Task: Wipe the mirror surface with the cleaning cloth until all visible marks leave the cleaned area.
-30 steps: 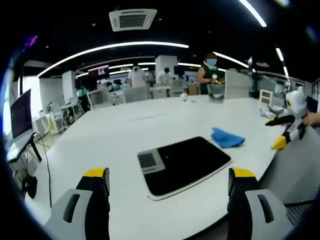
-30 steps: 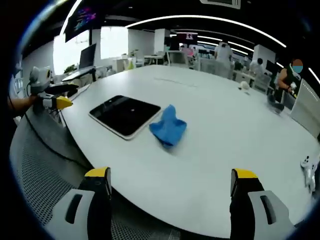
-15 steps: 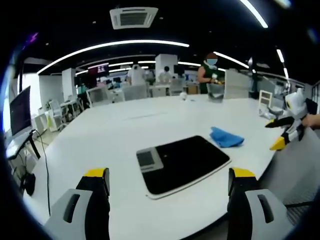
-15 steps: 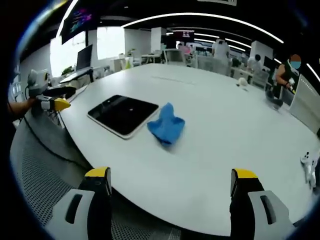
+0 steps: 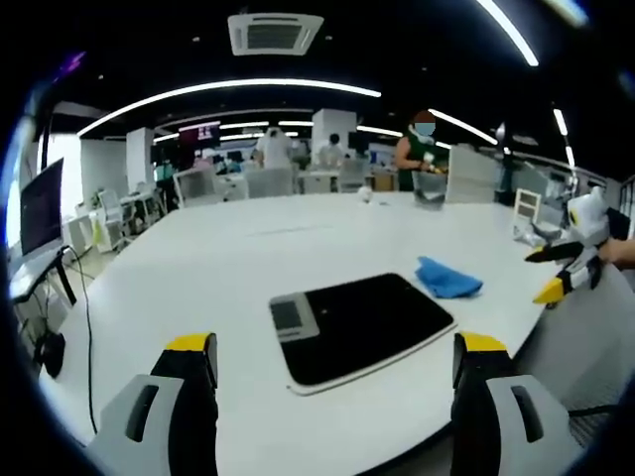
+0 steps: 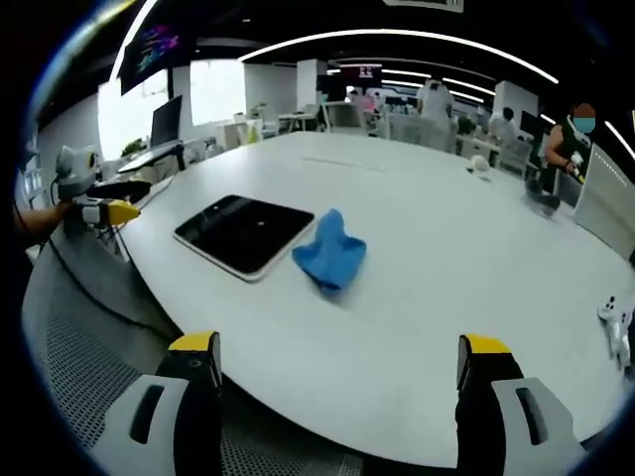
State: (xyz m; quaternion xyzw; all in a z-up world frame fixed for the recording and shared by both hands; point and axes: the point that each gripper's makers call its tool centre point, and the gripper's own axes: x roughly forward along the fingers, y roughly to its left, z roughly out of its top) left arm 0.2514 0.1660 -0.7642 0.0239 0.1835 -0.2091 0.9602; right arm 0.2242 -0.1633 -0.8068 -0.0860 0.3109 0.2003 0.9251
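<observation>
A dark mirror (image 6: 245,232) lies flat on a white table (image 6: 427,307), with a blue cleaning cloth (image 6: 330,251) crumpled just beside it. Both the left gripper (image 5: 335,397) and right gripper (image 6: 337,397) are held spread and empty, so wiping is judged not yet begun.

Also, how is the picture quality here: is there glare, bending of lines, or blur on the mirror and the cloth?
Left gripper view: fisheye bends the ceiling light strip into an arc; the mirror looks dark, without glare. Right gripper view: the table edge curves strongly; the blue cloth is slightly soft but readable.

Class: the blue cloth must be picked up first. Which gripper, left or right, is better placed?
Probably right: the blue cloth lies almost straight ahead of the open right gripper, while the mirror lies between it and the left gripper.
</observation>
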